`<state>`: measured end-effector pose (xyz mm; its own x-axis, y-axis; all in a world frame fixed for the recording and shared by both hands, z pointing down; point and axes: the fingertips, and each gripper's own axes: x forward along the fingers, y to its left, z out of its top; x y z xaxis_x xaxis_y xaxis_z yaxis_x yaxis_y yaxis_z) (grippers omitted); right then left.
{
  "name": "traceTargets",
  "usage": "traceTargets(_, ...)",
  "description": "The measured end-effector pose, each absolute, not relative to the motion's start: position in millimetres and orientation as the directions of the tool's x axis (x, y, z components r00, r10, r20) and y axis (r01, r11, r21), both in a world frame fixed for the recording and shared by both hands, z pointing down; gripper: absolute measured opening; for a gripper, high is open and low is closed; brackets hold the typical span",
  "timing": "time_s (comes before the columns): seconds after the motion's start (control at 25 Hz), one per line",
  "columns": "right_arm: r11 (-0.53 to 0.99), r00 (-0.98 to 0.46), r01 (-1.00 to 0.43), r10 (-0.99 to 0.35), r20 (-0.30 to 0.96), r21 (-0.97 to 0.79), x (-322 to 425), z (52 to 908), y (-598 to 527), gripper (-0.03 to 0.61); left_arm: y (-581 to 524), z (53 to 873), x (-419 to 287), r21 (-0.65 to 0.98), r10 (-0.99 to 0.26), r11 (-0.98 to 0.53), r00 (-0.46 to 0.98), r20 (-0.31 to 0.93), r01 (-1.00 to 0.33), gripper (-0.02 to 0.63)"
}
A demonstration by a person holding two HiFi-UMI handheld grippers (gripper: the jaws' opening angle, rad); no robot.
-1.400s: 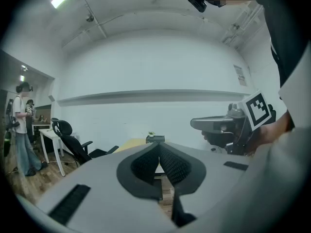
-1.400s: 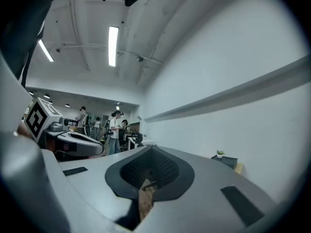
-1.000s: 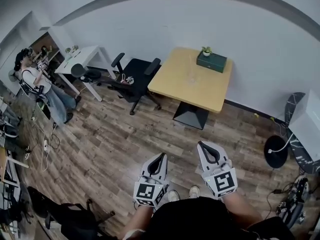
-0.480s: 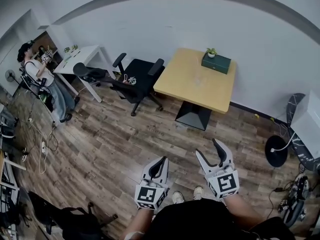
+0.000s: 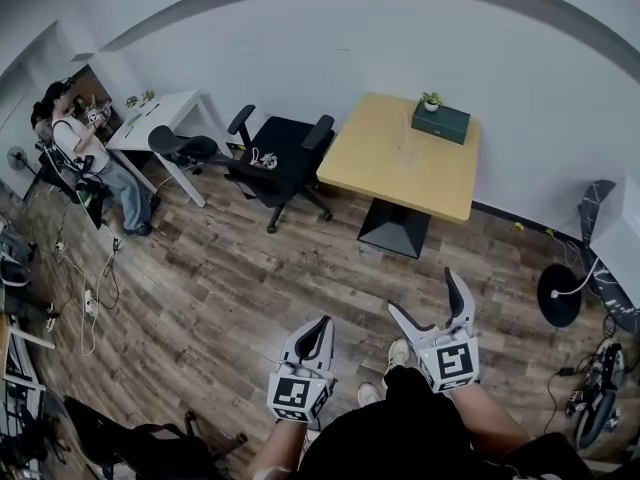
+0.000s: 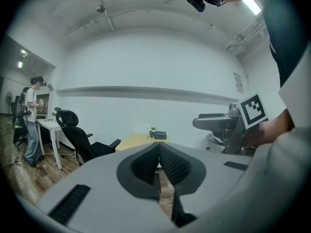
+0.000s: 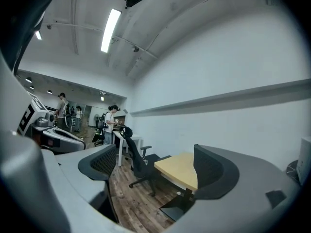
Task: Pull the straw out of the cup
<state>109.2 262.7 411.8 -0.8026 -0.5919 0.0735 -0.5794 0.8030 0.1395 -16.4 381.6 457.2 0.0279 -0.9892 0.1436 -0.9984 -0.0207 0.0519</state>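
Right gripper jaws, shut a second ago, have just been opening and stand wide, empty. Left gripper is closed, empty; table well apart.

The white, marker-cubed left gripper is held shut and empty. The matching right gripper has just been opened wide, with nothing between its jaws.

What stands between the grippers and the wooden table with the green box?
Nothing visible. Only floor lies between the table and the left gripper and the right gripper, whose empty jaws have just been opening. The black chair stands left of the table.
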Motion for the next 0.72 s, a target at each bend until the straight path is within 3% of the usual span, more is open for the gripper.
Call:
traceTargets(0.24, 0.816, -0.813, -0.564, -0.576, 0.089, 0.125, 88, 418, 245, 0.532, 365, 463, -35, 0.07, -0.989, -0.009, 0.019, 0.149, -0.998, 0.018)
traceTargets(0.72, 0.815, -0.806, -0.575, -0.58, 0.121, 0.074, 51, 442, 151, 0.549, 275, 481, -81, 0.055, -0.98, -0.03, 0.04, 0.196, -0.998, 0.019)
